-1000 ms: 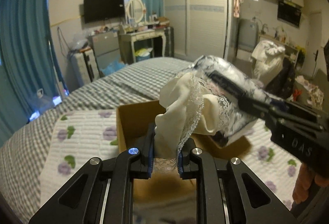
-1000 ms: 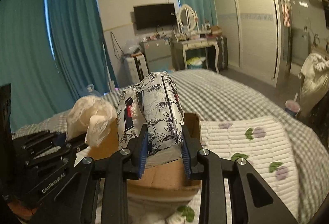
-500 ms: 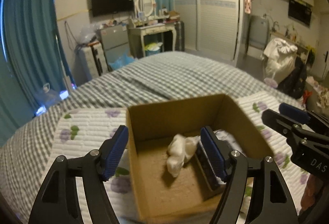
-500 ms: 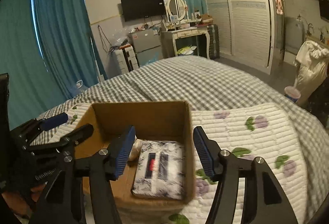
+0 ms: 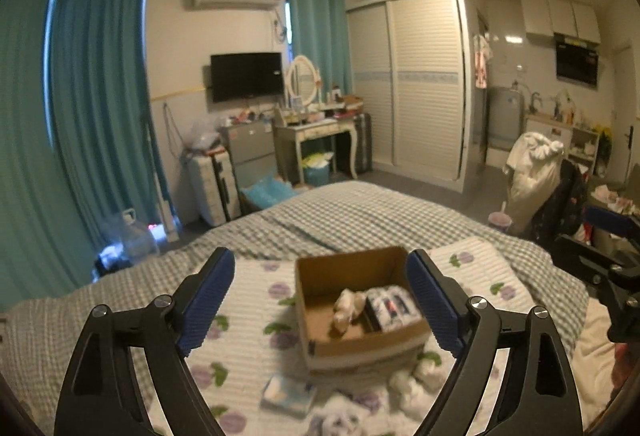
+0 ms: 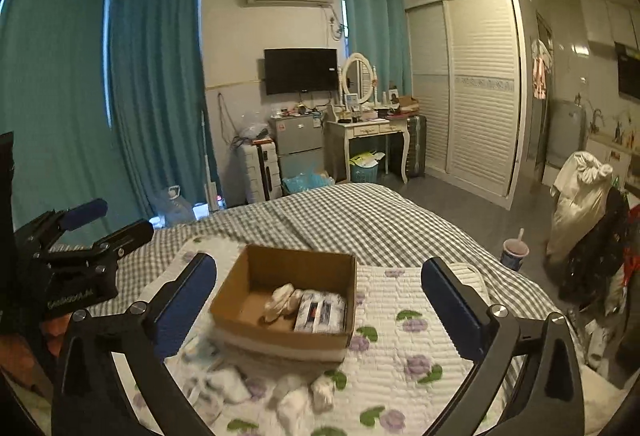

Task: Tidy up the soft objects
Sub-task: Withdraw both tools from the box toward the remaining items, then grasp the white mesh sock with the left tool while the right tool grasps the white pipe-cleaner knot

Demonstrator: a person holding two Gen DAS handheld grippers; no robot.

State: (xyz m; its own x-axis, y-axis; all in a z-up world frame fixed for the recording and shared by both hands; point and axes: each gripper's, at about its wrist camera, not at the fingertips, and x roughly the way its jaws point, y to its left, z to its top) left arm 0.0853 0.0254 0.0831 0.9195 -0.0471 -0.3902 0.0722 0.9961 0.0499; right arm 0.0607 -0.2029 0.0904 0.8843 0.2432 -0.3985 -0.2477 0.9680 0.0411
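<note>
A cardboard box (image 5: pixel 320 268) (image 6: pixel 280 260) stands on the flowered quilt on the bed. Inside lie a cream lace cloth (image 5: pixel 347 310) (image 6: pixel 282 298) and a black-and-white floral tissue pack (image 5: pixel 390 307) (image 6: pixel 320 312). My left gripper (image 5: pixel 320 300) is open and empty, held back above the box. My right gripper (image 6: pixel 318 300) is open and empty too, also raised behind the box. Several white soft items (image 5: pixel 416 384) (image 6: pixel 296 396) and a light blue tissue pack (image 5: pixel 286 394) lie on the quilt in front of the box.
The flowered quilt (image 6: pixel 420 340) covers a grey checked bed (image 5: pixel 340 212). The right gripper shows at the right edge of the left wrist view (image 5: pixel 600 264); the left gripper shows at the left of the right wrist view (image 6: pixel 68 264). A chair with clothes (image 6: pixel 580 204) stands right.
Both grippers opened, dropping the lace cloth and the tissue pack into the box, then pulled up and back away from it.
</note>
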